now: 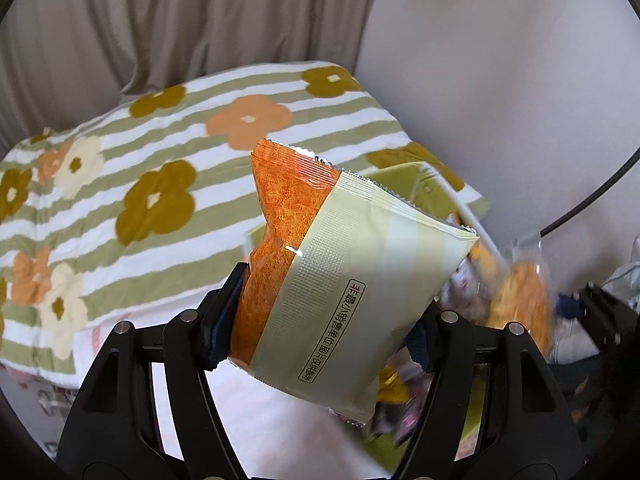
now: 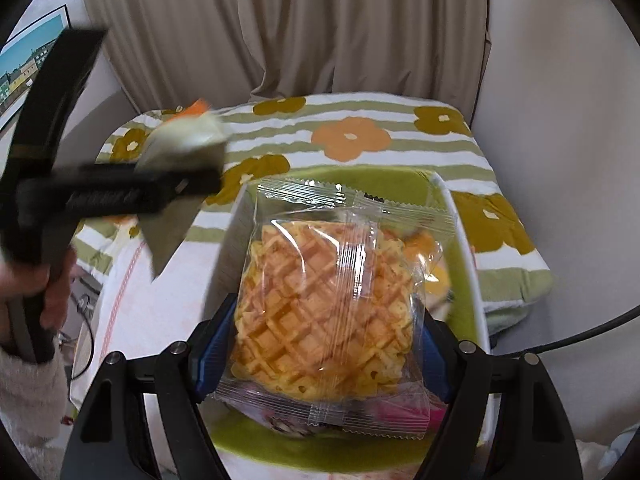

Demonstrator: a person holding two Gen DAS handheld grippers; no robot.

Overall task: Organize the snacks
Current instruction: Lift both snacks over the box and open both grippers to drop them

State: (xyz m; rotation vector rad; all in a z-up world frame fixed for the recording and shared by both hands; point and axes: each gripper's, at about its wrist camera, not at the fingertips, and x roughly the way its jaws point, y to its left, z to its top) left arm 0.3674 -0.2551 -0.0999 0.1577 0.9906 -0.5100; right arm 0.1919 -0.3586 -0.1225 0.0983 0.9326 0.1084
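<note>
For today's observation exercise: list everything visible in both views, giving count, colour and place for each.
Snack packet: one, orange and cream, in the left gripper.
Waffle packet: one, clear wrap, golden waffle, in the right gripper.
Tray: one, green with white rim, under the waffle packet.
Blanket: one, green-striped with flowers, behind.
Curtain: beige, background.
Framed picture: one, upper left.
Left gripper: black, closed on snack packet.
Right gripper: black, closed on waffle packet.
Hand: one, left edge.
</note>
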